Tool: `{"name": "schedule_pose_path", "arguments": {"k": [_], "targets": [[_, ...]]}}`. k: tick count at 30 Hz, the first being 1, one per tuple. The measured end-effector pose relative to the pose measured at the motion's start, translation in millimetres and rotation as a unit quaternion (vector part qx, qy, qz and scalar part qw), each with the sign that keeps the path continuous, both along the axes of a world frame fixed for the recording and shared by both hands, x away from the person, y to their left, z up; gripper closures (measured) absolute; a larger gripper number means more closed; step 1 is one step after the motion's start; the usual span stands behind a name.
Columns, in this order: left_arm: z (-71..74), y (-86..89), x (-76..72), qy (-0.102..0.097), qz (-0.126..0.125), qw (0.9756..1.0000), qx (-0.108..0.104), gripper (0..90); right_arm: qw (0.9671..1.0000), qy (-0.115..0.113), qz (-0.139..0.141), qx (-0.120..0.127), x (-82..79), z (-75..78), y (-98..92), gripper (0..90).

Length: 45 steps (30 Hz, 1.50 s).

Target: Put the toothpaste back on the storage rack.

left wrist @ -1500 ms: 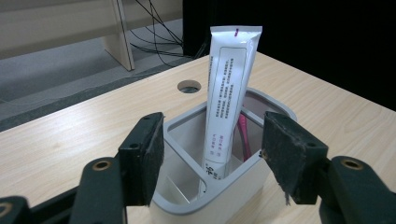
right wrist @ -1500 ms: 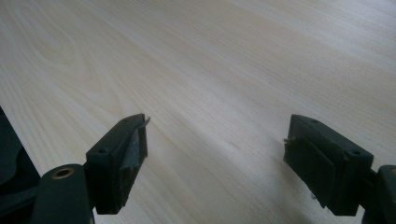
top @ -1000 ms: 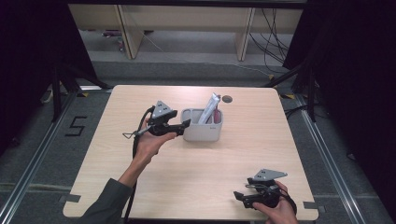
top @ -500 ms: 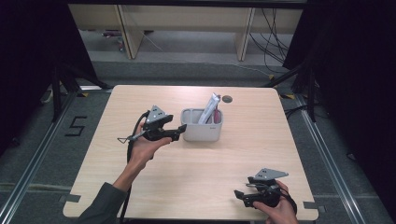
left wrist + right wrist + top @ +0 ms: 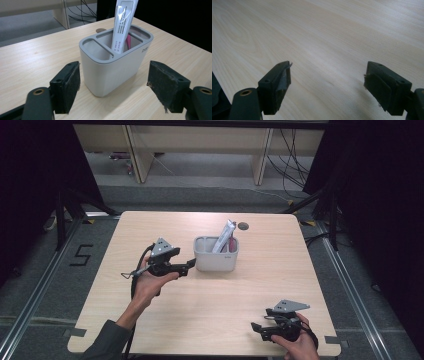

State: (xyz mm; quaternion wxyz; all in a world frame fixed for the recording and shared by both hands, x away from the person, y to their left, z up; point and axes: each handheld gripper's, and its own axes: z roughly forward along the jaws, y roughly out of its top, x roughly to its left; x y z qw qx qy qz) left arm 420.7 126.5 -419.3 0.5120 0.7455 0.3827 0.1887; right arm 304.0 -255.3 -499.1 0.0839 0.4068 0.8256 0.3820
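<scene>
pale wood tabletop (image 5: 210, 305), small dark round hole (image 5: 243, 226) behind, grey divided holder (image 5: 215, 255) mid-tabletop, white sachet (image 5: 223, 237) leaning inside, left tool (image 5: 191, 264) spread and just been opening, just beside holder, not touching, right tool (image 5: 254, 327) spread, nothing between

Your left gripper (image 5: 113, 85): jaws spread wide, just been opening, black pads facing each other, nothing pressed between them. Grey holder (image 5: 112, 67) stands upright on wooden table (image 5: 32, 55), just beyond your jaws, centred in gap, not touched by either pad. Holder split into compartments by thin dividers. White packet (image 5: 122, 27) leans in far compartment, sticking well above rim. Pink item (image 5: 128, 41) beside packet, mostly hidden. Small dark round hole (image 5: 100, 30) in table behind holder.
</scene>
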Motion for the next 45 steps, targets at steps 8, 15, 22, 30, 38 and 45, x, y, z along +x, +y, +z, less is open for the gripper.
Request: {"name": "schedule_pose_path", "arguments": {"k": [8, 15, 22, 30, 38, 45], "targets": [[-2.9, 3.9, -3.4, 0.006, 0.000, 1.0000, -0.007, 22.2, 0.9998, -0.015, -0.010, -0.007, -0.6, 1.4, -0.6, 22.0], [-0.1, 5.5, -8.2, 0.008, -0.008, 0.9999, -0.011, 19.7, 0.9998, -0.013, -0.015, -0.006, -0.6, 2.0, -0.5, 21.9], [-6.0, 5.9, -18.2, 0.012, -0.023, 0.9996, -0.011, 17.4, 0.9997, -0.016, -0.018, 0.000, 0.2, 1.7, -1.3, 21.9], [-13.4, 10.3, -26.7, 0.016, -0.026, 0.9994, -0.016, 16.8, 0.9996, -0.006, -0.021, 0.017, -0.4, 1.1, -1.0, 21.8], [-21.3, 15.1, -34.4, 0.018, -0.033, 0.9992, -0.012, 16.6, 0.9996, -0.016, -0.020, 0.011, 0.1, 1.9, -2.6, 21.8], [-29.1, 19.4, -41.0, 0.026, -0.035, 0.9989, -0.015, 16.7, 0.9995, -0.009, -0.026, 0.014, -1.7, 3.6, -3.2, 21.7]]}}
